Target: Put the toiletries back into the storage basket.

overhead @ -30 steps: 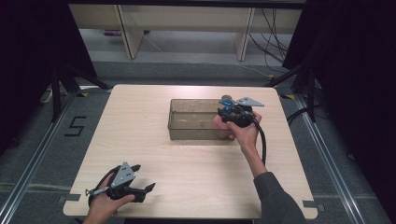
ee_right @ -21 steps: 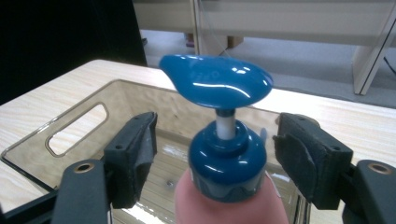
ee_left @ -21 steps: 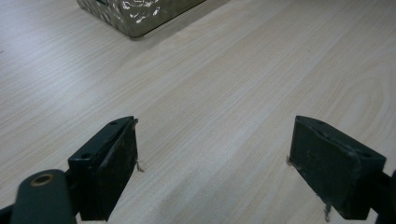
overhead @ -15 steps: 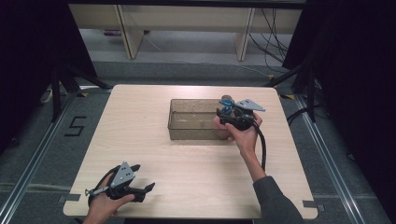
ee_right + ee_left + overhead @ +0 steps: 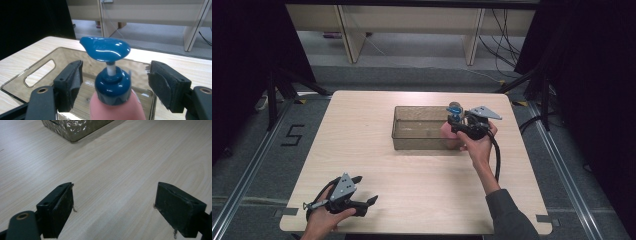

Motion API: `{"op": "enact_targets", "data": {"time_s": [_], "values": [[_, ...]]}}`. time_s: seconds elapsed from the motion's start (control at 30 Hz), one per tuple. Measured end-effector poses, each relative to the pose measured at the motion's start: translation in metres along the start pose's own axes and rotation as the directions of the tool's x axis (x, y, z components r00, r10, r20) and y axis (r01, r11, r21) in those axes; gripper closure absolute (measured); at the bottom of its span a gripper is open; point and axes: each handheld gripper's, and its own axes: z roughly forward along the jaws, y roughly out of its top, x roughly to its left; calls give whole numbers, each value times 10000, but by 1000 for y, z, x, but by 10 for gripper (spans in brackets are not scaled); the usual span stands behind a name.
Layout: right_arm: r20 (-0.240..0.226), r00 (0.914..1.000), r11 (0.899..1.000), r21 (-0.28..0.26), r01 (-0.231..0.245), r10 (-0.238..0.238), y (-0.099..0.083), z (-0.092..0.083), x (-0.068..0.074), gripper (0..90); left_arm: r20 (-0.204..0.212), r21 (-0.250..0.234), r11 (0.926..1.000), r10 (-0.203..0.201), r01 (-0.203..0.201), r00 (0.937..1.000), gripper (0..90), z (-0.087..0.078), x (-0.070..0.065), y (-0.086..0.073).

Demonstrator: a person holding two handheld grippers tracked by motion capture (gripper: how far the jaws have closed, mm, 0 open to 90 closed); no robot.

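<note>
pump bottle [image 5: 113,87] in bin [image 5: 40,75], right jaws just opened

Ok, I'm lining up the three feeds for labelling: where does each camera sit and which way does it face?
High view: above the person's side, looking forward and down on the table; both forearms show.
Left gripper view: on the left gripper, looking along its open jaws over the tabletop.
Right gripper view: on the right gripper, facing the pump bottle between its jaws.
Shared: all three show the clear bin.
</note>
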Motion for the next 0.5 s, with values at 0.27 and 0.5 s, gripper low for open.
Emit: {"op": "enact_targets", "data": {"time_s": [0.27,0.5], "values": [[-41,9999,9999,-85,-148,147,1,-6,-2,283,-20,-111,9999,-104,103,9999,148,0,0,0],[-155,9997,9998,-89,-174,172,0,-7,0,275,-20,-112,9999,-91,91,10000,149,0,0,0]]}}
